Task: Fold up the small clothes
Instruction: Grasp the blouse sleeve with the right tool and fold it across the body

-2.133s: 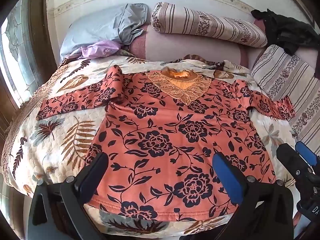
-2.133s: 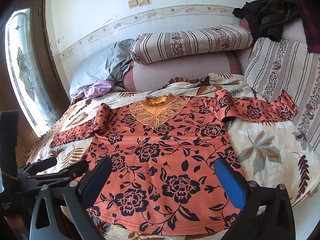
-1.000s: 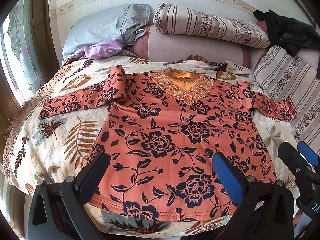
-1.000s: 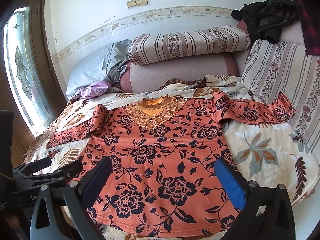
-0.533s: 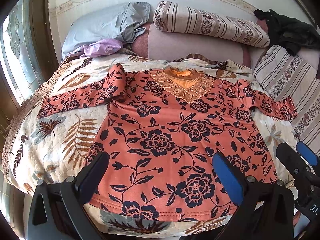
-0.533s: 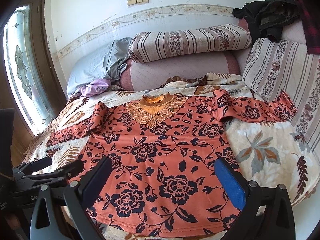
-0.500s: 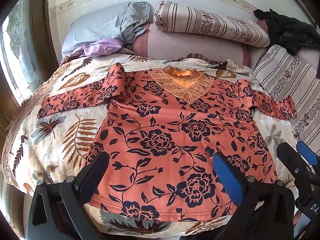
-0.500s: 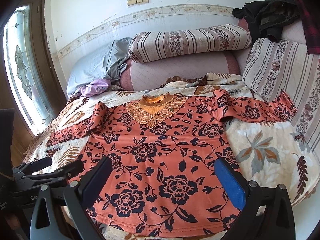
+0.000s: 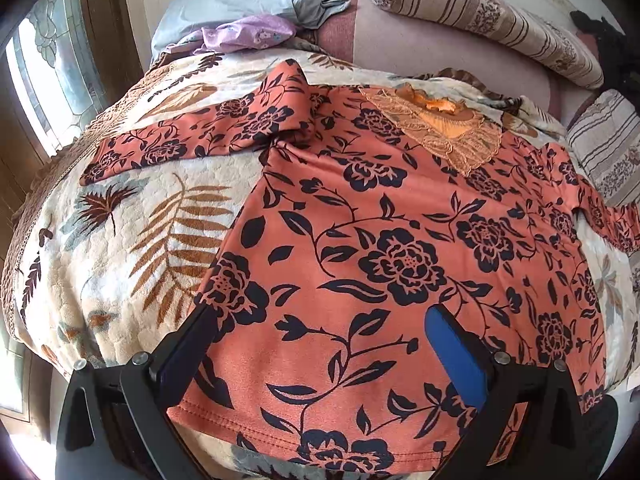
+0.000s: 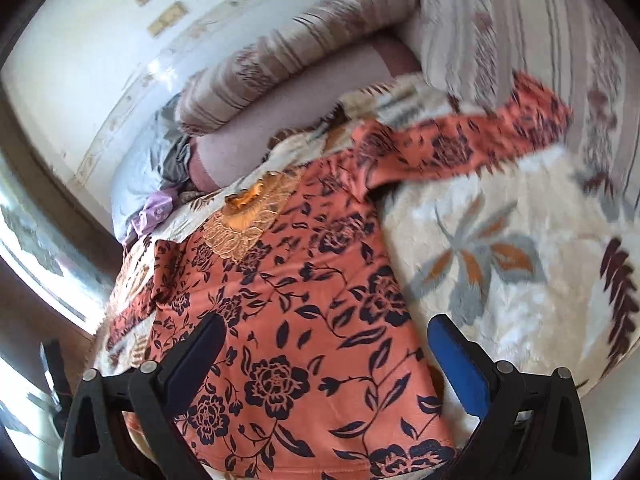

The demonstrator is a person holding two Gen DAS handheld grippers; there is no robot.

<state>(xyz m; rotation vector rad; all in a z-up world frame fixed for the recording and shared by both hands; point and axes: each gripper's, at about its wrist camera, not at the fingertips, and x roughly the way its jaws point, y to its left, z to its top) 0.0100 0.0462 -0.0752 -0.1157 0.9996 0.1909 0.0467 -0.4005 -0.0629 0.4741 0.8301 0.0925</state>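
Lying flat and face up across the middle of both frames: an orange long-sleeved top printed with dark navy roses (image 9: 400, 264), spread on a cream quilted bedspread with brown leaf patterns (image 9: 132, 248). Reaching toward the upper left of the left wrist frame, one sleeve (image 9: 200, 136); stretching toward the upper right of the right wrist frame, the other sleeve (image 10: 460, 148). Showing near the top centre, a lace neckline panel (image 9: 448, 128).

Hovering over the hem at the lower edge, the left tongs (image 9: 320, 344), spread wide apart and gripping nothing. Hanging over the top's right side edge, the right tongs (image 10: 324, 356), likewise spread wide and empty, in a tilted, blurred frame.

Judging by the layout: folding not yet begun, the approach to a first grasp in hand. Needing next, probably: lowering onto a side edge or sleeve, pinching the fabric, carrying it across the body.
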